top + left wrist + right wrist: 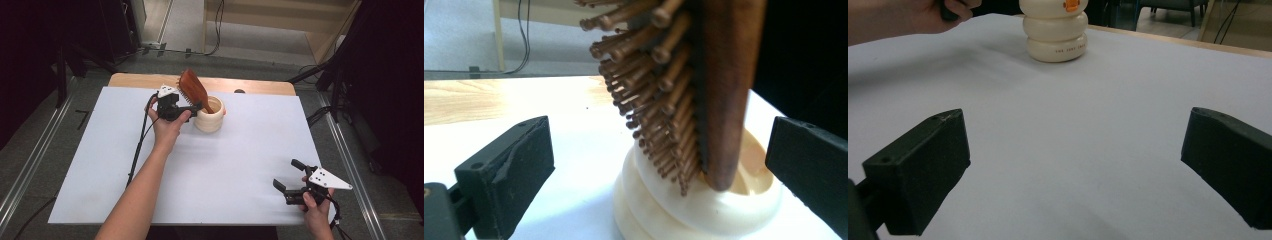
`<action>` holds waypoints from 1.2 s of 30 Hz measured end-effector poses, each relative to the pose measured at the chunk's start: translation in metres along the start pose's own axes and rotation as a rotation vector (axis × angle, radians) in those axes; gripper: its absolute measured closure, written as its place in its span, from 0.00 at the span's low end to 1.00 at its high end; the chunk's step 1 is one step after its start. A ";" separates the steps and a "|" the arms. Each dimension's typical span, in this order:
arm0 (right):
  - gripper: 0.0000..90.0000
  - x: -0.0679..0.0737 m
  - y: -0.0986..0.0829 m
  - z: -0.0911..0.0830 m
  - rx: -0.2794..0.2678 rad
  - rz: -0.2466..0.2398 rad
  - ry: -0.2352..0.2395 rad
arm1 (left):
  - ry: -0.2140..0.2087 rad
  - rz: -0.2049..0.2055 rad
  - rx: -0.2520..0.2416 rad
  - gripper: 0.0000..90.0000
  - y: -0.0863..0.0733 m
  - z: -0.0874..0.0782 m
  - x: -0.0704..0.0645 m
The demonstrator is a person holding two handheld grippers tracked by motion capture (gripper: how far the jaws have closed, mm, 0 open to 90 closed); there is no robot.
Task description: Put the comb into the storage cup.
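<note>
The right gripper (289, 176) is held near the table's (225, 165) front right edge, well apart from the cream holder (210, 116), its jaws spread wide with nothing between them. Farther back, the left gripper (197, 106) is seen just left of the holder, its jaws wide on either side of the wooden hairbrush (194, 90). The hairbrush is stood handle-down in the holder, tilted, bristles (644, 85) turned away from the holder's right

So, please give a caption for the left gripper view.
Open left claw flanking a wooden hairbrush standing in a cream cup.
</note>
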State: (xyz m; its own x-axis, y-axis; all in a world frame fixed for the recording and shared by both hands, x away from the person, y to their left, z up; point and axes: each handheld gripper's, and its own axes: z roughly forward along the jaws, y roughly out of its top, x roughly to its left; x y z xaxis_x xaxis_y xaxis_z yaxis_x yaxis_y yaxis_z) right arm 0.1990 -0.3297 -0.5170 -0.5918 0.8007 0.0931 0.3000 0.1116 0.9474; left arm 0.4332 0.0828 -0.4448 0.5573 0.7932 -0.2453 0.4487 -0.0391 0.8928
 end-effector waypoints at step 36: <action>0.00 0.002 0.000 0.002 0.013 -0.011 -0.009 | -0.031 0.067 -0.033 0.00 -0.034 -0.065 0.004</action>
State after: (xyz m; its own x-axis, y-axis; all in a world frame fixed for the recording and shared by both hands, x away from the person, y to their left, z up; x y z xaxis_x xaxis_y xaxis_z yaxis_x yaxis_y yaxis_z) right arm 0.1998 -0.3270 -0.5173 -0.5886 0.8045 0.0795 0.3027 0.1282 0.9444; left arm 0.3747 0.1262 -0.4519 0.6069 0.7703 -0.1957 0.3864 -0.0708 0.9196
